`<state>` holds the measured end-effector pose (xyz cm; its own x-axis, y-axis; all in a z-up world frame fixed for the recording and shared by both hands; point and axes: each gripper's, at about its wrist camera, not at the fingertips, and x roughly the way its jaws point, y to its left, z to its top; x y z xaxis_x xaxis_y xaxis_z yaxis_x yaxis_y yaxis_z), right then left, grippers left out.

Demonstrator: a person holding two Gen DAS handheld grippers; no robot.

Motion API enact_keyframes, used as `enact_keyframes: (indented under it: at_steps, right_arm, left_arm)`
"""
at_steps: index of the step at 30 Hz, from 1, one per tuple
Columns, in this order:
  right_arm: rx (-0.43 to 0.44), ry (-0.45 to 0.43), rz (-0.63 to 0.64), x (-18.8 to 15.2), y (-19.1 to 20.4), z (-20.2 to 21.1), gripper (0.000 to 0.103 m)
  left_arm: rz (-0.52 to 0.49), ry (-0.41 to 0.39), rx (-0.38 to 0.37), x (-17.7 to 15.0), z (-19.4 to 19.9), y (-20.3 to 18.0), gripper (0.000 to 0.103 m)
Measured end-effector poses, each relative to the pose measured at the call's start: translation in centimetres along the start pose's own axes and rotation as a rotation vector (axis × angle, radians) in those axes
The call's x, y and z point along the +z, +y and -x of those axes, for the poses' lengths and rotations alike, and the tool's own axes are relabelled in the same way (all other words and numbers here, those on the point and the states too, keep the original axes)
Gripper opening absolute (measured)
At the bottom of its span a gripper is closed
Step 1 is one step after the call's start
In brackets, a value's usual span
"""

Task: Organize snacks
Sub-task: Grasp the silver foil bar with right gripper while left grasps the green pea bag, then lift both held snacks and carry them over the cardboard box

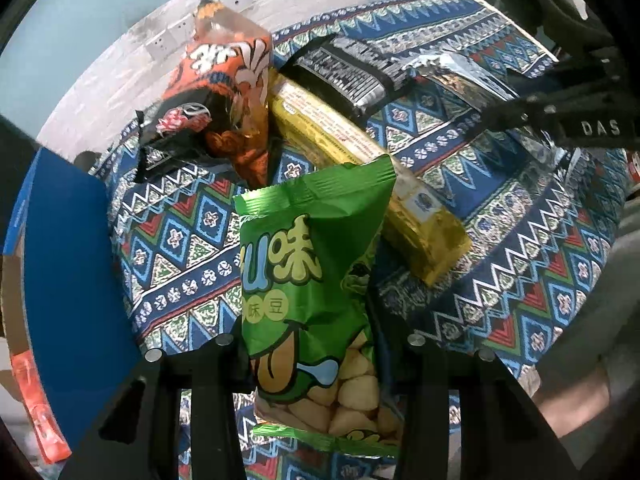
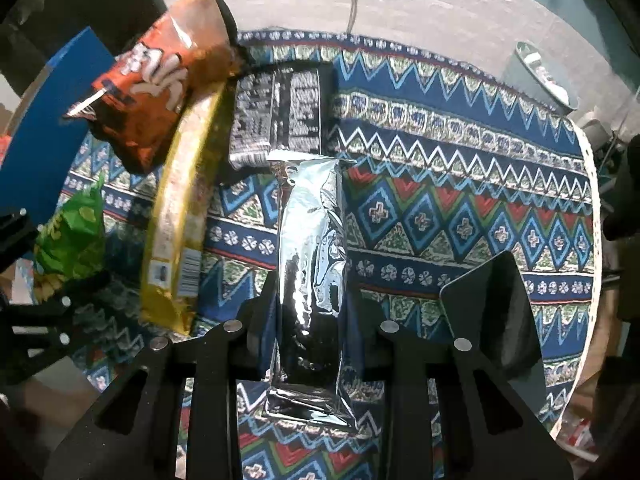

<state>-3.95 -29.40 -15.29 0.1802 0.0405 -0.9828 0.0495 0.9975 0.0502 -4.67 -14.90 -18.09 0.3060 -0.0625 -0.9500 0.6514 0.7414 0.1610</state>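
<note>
Left tool (image 1: 312,352): clamped on the green bag (image 1: 308,292), held above the cloth-covered desk (image 1: 500,264).
Right tool (image 2: 312,332): clamped on the silver pack (image 2: 312,264), lengthwise between its fingers.
Yellow pack (image 2: 180,220): just left of the silver one.
Orange bag (image 2: 160,92): leaning over the yellow pack's far end.
Black pack (image 2: 280,116): beyond the silver pack.
Blue box (image 1: 72,280): at the desk's left edge.
</note>
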Motion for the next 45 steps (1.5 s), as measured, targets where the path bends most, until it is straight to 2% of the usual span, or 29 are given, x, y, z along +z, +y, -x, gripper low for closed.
enact_keyframes:
  at_steps: [2, 6, 19, 25, 29, 45]
  right_arm:
    - [0.003, -0.015, 0.001, 0.2, 0.3, 1.0, 0.029]
    - [0.005, -0.038, 0.007, 0.8, 0.9, 2.9, 0.029]
    - [-0.016, -0.111, 0.065, 2.3, 3.8, 4.9, 0.029]
    - [-0.001, -0.15, 0.084, 3.7, 5.6, 6.4, 0.029]
    - [0.008, -0.172, 0.105, 4.4, 7.0, 7.3, 0.029]
    - [0.071, -0.214, 0.194, 7.8, 13.6, 9.4, 0.029]
  left_arm:
    - [-0.001, -0.018, 0.01, -0.3, 0.9, 1.2, 0.043]
    - [0.006, -0.061, 0.029, -1.0, 3.1, 1.2, 0.043]
    - [0.085, -0.163, 0.078, -1.0, 7.5, 4.8, 0.043]
    - [0.125, -0.214, 0.087, -0.6, 9.6, 6.8, 0.043]
    - [0.155, -0.264, 0.12, -0.8, 11.5, 8.5, 0.043]
    - [0.302, -0.29, 0.146, -3.1, 13.2, 14.9, 0.043]
